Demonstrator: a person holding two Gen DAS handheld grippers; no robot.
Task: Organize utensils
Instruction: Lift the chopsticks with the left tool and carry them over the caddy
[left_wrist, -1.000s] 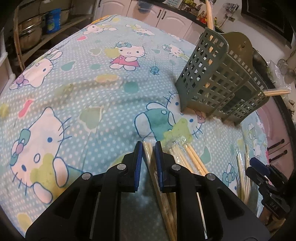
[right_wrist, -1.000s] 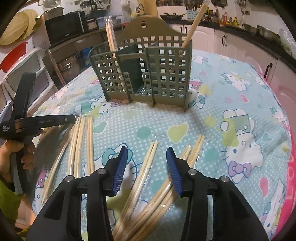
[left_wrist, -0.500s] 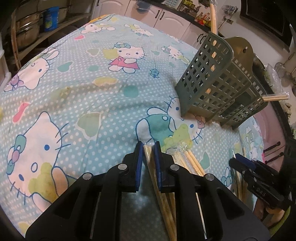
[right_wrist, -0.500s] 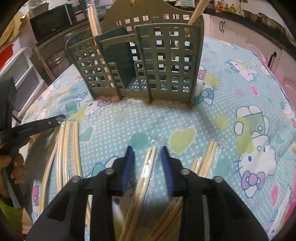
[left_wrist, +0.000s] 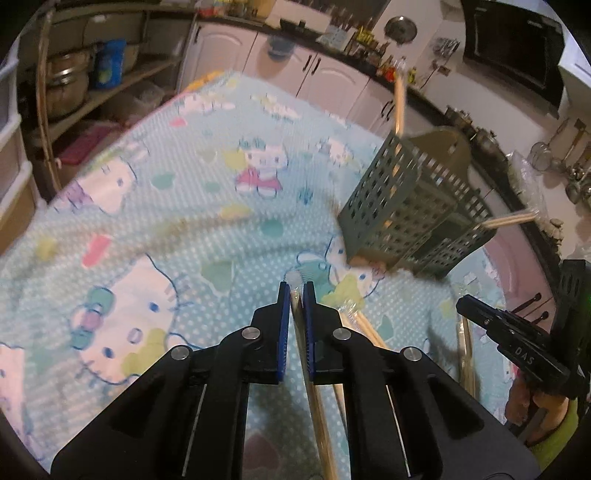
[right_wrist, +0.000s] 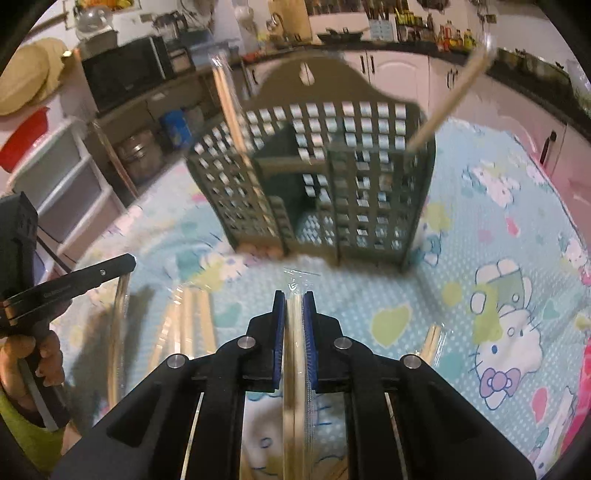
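- Our left gripper (left_wrist: 294, 291) has its blue-padded jaws pressed tight on one plastic-wrapped pair of chopsticks (left_wrist: 314, 398), which runs back between the jaws toward the camera.
- Our right gripper (right_wrist: 294, 301) has just been closing its jaws, and they now clamp a second wrapped pair (right_wrist: 294, 369), whose clear wrapper tip (right_wrist: 295, 282) pokes out just ahead of the pads.
- The grey-green slotted utensil holder (right_wrist: 369, 192) stands upright on the worktop, ahead of both grippers and apart from them.
- From the right wrist view we see one wrapped pair standing in the holder's left compartment (right_wrist: 231, 110) and another pair leaning out of the right compartment (right_wrist: 447, 107); the middle compartment looks dark and we cannot tell its contents.
- More wrapped chopsticks lie loose on the cartoon-cat tablecloth (left_wrist: 155, 229): some just to the right of the left gripper (left_wrist: 364, 326), others to the left of the right gripper (right_wrist: 192, 321).
- In the left wrist view the right gripper's black body (left_wrist: 517, 350) shows at the right edge, with fingers (left_wrist: 524, 402) around its handle.
- In the right wrist view the left gripper's body (right_wrist: 70, 282) shows at the left edge, held by a hand (right_wrist: 33, 362).
- Both views are blurred.
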